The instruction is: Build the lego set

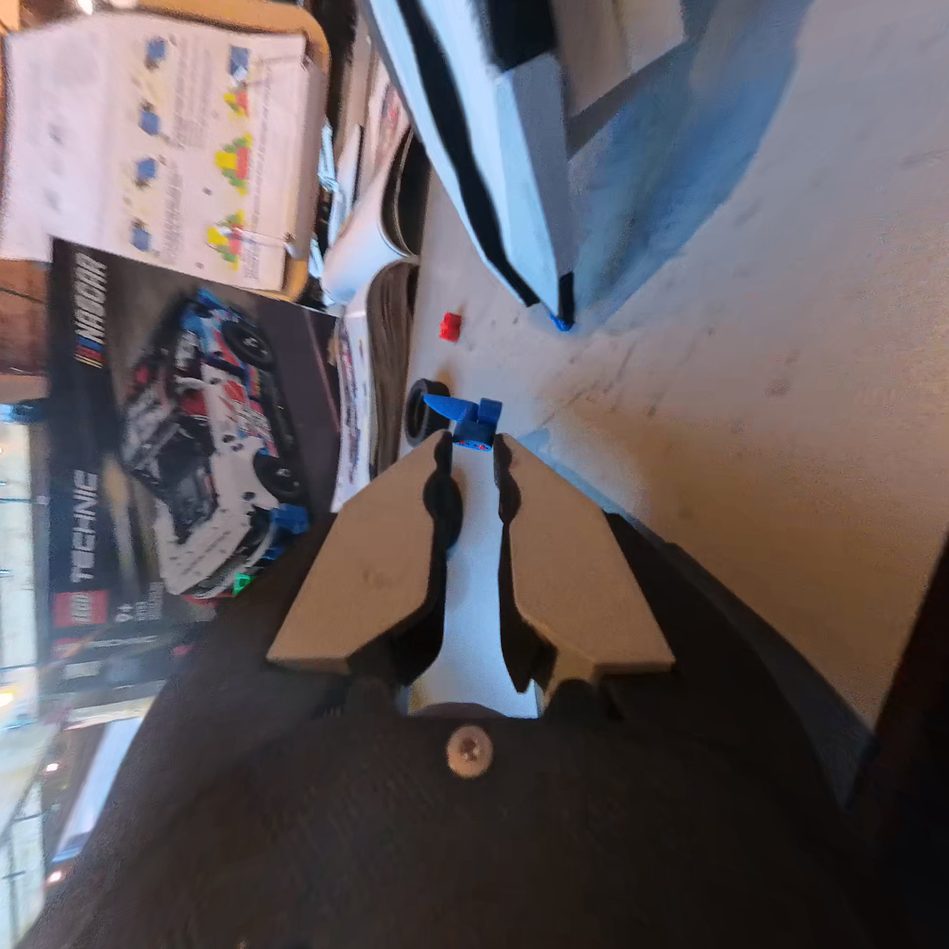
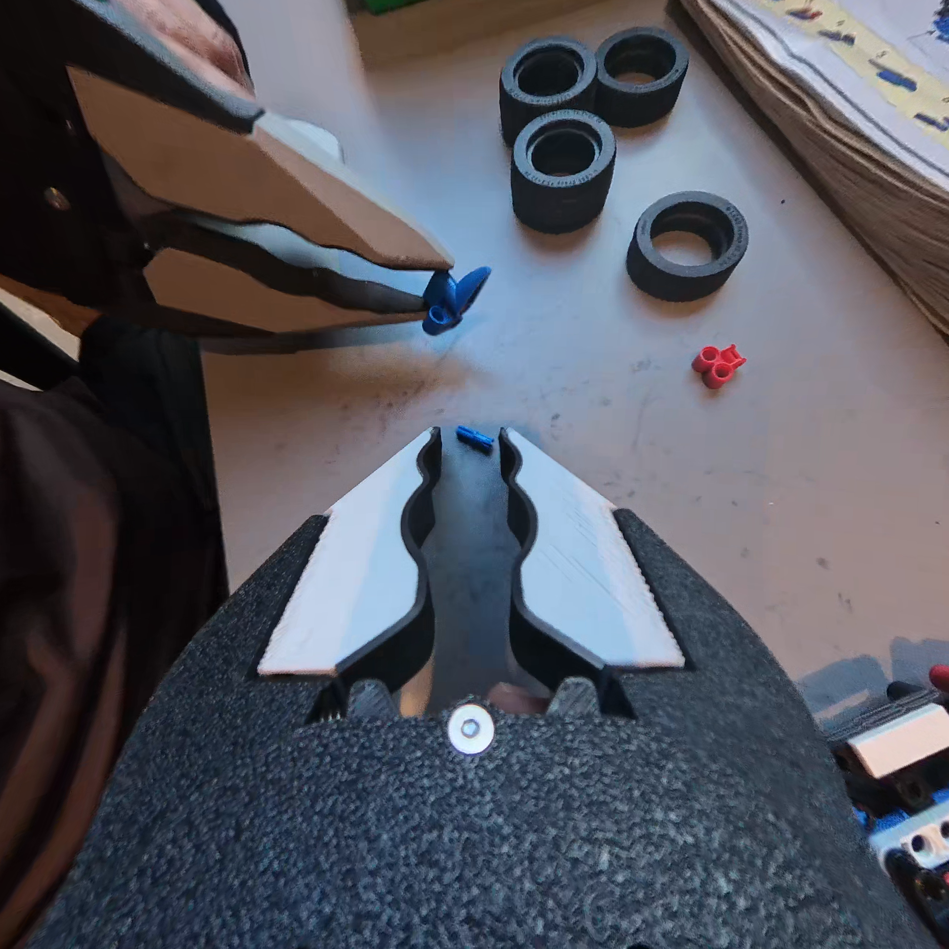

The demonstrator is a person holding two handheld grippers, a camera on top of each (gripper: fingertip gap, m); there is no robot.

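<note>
My left gripper [image 1: 472, 439] is shut on a small blue lego piece [image 1: 470, 418] with a curved fin, held above the white table [image 2: 565, 462]. The right wrist view shows it at upper left [image 2: 436, 290] with the blue piece [image 2: 454, 298] at its tips. My right gripper [image 2: 471, 432] is open, low over the table. A small blue pin [image 2: 475, 440] lies between its tips, with a gap on each side. In the left wrist view the right gripper [image 1: 513, 205] comes in from the top, with the pin [image 1: 562, 323] at its tip.
Several black tyres [image 2: 562, 172] and a red connector [image 2: 719, 365] lie beyond the grippers. A stack of instruction booklets [image 2: 847, 128] fills the top right. A partly built model [image 2: 904, 770] sits at bottom right. The lego box [image 1: 179, 436] and an instruction sheet [image 1: 154, 144] stand behind. Tip to tip, the grippers are about 6 centimeters apart.
</note>
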